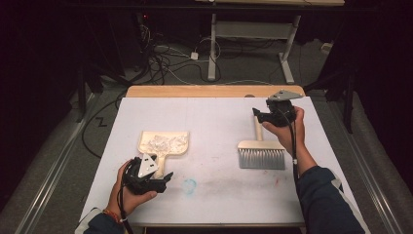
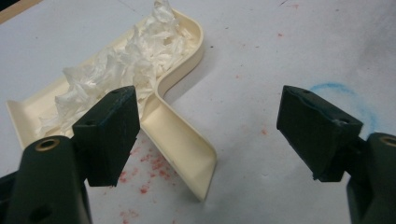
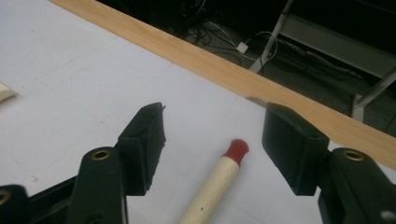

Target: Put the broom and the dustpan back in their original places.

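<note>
My left claw sits low at the near left of the white paper-covered surface, its jaws spread wide with nothing between them. In the left gripper view the cream plastic dustpan lies just ahead of those jaws, its flat handle pointing toward me and reaching in beside the left jaw, though no pad touches it. The pan is heaped with crumpled white tissue paper. Red specks dot the surface beside the handle, and a faint blue ring mark shows past my right jaw.

My right claw is over the far right of the surface, also gaping wide and holding nothing. In the right gripper view the pale wooden handle with a red tip lies on the surface between the two jaws, clear of both pads. From the high view, that handle belongs to a hand brush with grey bristles, the bristle end nearest me. The brush and dustpan are well apart. The bare wooden edge of the surface runs beyond my right claw.
</note>
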Action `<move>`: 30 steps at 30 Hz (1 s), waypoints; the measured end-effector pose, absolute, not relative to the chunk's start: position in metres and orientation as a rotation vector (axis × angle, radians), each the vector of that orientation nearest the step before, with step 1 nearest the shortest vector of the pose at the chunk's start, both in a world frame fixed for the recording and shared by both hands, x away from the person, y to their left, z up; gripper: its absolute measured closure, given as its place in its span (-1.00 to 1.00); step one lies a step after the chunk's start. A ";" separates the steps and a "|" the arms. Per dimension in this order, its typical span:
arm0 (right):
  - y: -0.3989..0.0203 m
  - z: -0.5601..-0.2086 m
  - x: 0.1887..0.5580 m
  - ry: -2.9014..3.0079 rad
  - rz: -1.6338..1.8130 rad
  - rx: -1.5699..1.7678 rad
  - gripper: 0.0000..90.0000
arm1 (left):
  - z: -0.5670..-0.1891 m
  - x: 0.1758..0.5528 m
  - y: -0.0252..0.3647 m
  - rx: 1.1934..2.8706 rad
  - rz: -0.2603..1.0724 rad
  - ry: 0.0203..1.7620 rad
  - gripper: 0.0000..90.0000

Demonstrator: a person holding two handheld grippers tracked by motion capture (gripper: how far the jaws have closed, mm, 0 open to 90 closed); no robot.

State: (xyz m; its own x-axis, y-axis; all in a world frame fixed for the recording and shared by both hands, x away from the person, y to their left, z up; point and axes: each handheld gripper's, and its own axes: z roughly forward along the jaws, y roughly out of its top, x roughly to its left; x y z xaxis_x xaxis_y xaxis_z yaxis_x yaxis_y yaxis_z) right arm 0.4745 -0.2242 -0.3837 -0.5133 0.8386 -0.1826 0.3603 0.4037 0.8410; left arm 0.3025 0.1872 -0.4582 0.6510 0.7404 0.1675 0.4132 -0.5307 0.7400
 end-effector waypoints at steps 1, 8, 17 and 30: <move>-0.225 -0.384 0.474 2.059 1.036 1.019 -0.13 | -0.458 0.302 0.187 2.186 0.620 0.887 -0.55; -0.226 -0.381 0.460 2.035 1.049 1.012 -0.23 | -0.457 0.299 0.194 2.169 0.634 0.904 -0.56; -0.230 -0.382 0.440 1.969 1.102 1.013 -0.40 | -0.458 0.295 0.185 2.184 0.661 0.860 -0.56; -0.229 -0.380 0.417 1.981 1.187 0.969 -0.55 | -0.463 0.294 0.181 2.203 0.655 0.846 -0.57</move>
State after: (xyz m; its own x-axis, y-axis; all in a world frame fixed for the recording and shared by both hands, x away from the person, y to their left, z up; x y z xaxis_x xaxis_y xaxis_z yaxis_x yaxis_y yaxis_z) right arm 0.4171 -0.2285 -0.3797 -0.5338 0.8340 -0.1395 0.2700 0.3245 0.9066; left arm 0.2939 0.1810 -0.4629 0.6620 0.7208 0.2054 0.3791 -0.5585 0.7379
